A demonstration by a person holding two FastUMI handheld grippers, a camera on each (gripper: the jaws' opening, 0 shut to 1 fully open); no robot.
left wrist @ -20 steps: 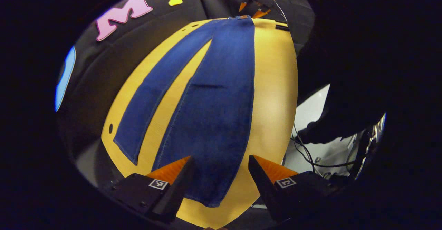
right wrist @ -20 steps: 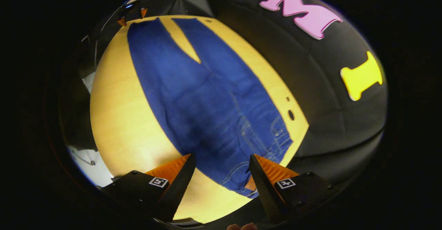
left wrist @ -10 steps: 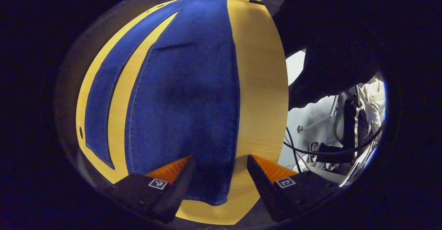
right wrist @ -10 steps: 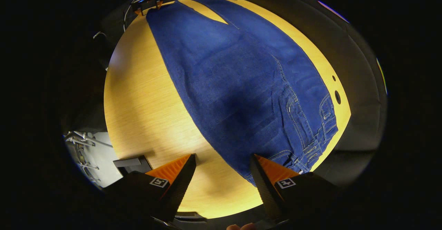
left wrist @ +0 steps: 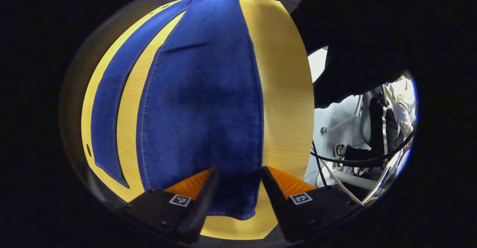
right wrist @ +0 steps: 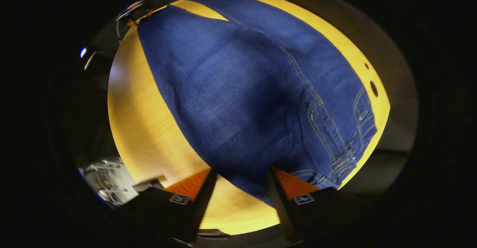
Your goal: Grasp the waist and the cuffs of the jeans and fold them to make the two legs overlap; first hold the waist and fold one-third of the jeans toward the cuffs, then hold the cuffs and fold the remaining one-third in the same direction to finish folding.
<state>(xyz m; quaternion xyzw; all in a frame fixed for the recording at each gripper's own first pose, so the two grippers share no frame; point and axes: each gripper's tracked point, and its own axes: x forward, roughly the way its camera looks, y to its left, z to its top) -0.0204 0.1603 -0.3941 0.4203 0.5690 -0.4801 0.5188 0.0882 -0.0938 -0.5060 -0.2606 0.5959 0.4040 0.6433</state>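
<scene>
One pair of blue jeans (left wrist: 201, 91) lies spread flat on a yellow wooden desk (left wrist: 283, 91), legs parted in a narrow V with bare desk showing between them.

Left gripper view: left hand-held gripper (left wrist: 236, 183) low over the cuff end of the nearer leg, fingers apart to a moderate gap with the hem lying between and below them; whether either finger touches the cloth cannot be told. The other leg (left wrist: 106, 110) runs along the desk's far side. At the distant waist end the other hand-held gripper shows small at the desk's edge.

Right gripper view: right hand-held gripper (right wrist: 240, 186) at the waist end (right wrist: 346, 155), fingers apart, the near corner of the waistband between them; contact probable but blurred. Pocket stitching and belt loops lie just beside the right finger. Small holes (right wrist: 373, 88) sit in the desk beyond the waistband.

Cables (left wrist: 346, 162) hang past the desk's near edge.
</scene>
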